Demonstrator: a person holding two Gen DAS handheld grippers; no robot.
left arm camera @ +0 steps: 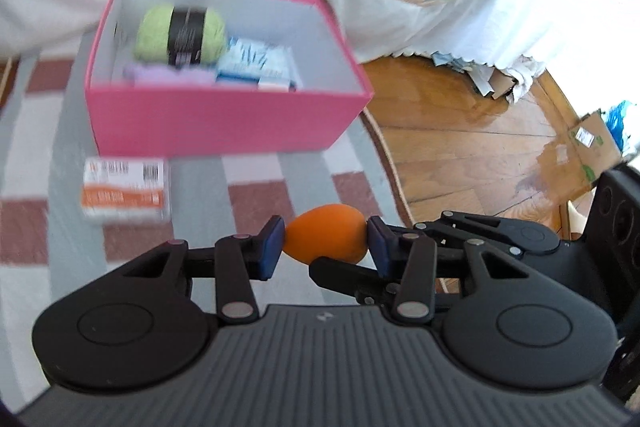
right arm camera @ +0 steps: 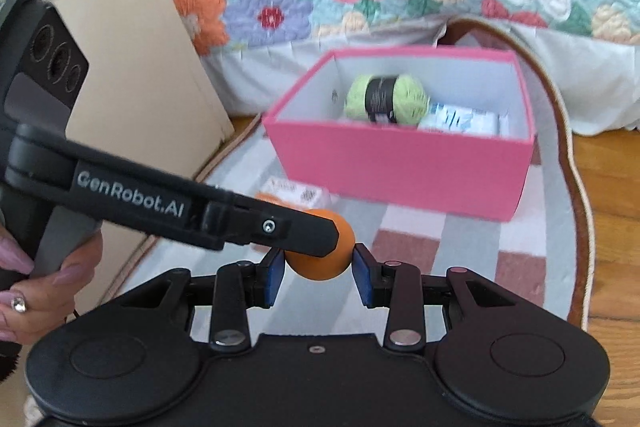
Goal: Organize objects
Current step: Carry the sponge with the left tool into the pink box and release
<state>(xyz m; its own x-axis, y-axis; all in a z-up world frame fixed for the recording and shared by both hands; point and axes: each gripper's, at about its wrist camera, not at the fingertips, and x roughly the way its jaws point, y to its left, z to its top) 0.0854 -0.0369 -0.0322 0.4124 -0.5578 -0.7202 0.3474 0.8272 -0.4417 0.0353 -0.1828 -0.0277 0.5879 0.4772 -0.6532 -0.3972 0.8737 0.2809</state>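
Both grippers are pinching one orange egg-shaped object (left arm camera: 326, 233): left gripper (left arm camera: 326, 241) squeezing its ends, right gripper (right arm camera: 319, 269) clamping across it, likely a shared carry. It is hanging above the striped rug (left arm camera: 248, 171), short of the pink box (left arm camera: 224, 123) holding green yarn (left arm camera: 180, 35).

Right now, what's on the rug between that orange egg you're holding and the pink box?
A small orange-and-white carton lies there on the striped rug, just before the pink box; the left wrist view shows it best.
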